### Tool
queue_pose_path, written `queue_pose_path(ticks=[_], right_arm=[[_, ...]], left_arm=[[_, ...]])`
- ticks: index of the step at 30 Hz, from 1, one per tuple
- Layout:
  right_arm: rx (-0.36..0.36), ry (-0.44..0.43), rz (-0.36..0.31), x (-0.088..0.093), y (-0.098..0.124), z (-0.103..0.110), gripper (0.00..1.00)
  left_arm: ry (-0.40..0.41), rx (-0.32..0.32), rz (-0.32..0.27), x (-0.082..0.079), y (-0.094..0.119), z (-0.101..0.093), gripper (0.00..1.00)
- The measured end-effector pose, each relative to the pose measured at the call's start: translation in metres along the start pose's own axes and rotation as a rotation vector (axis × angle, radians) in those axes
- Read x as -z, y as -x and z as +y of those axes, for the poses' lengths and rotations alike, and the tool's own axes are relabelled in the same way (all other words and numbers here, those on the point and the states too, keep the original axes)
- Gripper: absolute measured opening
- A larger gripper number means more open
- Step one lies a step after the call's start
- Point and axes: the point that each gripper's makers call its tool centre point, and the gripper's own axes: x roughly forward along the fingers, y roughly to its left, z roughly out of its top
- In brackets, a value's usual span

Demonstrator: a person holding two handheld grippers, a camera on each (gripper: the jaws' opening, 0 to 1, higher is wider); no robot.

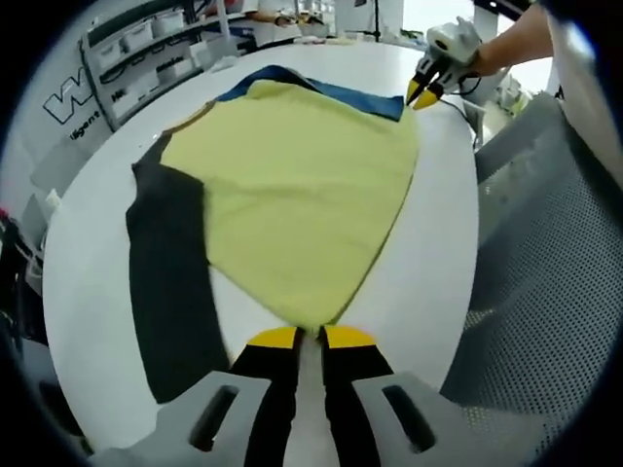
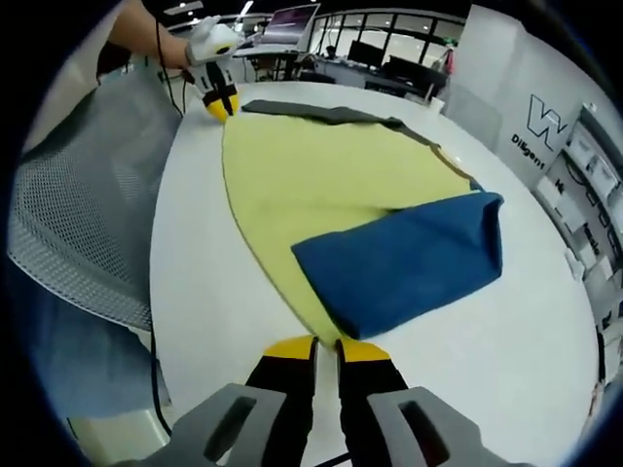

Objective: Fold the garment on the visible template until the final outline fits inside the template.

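A garment lies spread on the white round table [image 1: 428,282]. Its body is yellow [image 1: 292,204], one sleeve is dark grey [image 1: 170,282], and a blue sleeve [image 2: 409,258] is folded over the body. My left gripper [image 1: 311,337] is at the near yellow corner, jaws closed on the cloth edge. The right gripper [image 2: 326,347] pinches the opposite edge where the blue sleeve meets the yellow. Each gripper also appears far off in the other view: the right gripper [image 1: 425,92] by the blue edge, the left gripper [image 2: 219,105] by the grey sleeve [image 2: 321,114].
A grey mesh chair [image 1: 545,272] stands tight against the table edge, also seen as the mesh chair [image 2: 88,214]. Shelves with bins [image 1: 146,49] line the wall beyond. A person's arm [image 1: 511,39] holds the far gripper. Bare table [image 2: 506,331] surrounds the garment.
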Motion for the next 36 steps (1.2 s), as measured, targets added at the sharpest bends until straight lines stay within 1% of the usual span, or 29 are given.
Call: queue_pose_path(ticks=[2,8,11,16,18,19,22,28,31,36], right_arm=[[0.002,0.004,0.001,0.000,-0.001,-0.001,0.01],[0.003,0.023,0.016,0.001,0.000,-0.004,0.00],[-0.003,0.023,0.023,0.000,0.002,-0.002,0.00],[-0.006,0.020,0.019,-0.004,0.013,0.005,0.00],[-0.004,0.001,0.005,-0.008,0.018,0.007,0.00],[-0.007,0.008,0.001,-0.009,0.020,0.010,0.00],[-0.029,0.012,0.017,-0.003,0.019,0.019,0.00],[-0.036,-0.013,0.032,0.004,0.015,0.024,0.00],[-0.044,-0.019,0.037,0.004,0.013,0.026,0.00],[-0.053,-0.002,0.045,0.005,0.014,0.027,0.00]], left_arm=[[-0.004,0.001,0.004,0.001,0.000,0.000,0.01],[-0.004,0.003,0.003,0.002,0.001,-0.001,0.01],[-0.003,0.003,0.003,0.002,0.001,-0.001,0.01],[0.008,0.002,0.002,0.002,0.001,-0.002,0.01],[0.016,0.002,0.000,0.003,0.001,-0.002,0.01],[0.017,0.002,0.000,0.003,0.002,-0.003,0.01],[0.023,0.003,-0.001,0.003,0.002,-0.004,0.01],[0.030,0.006,0.006,0.005,0.002,-0.005,0.01],[0.026,0.006,0.006,0.005,0.004,-0.006,0.01],[0.034,0.012,0.006,0.008,0.006,-0.009,0.01]])
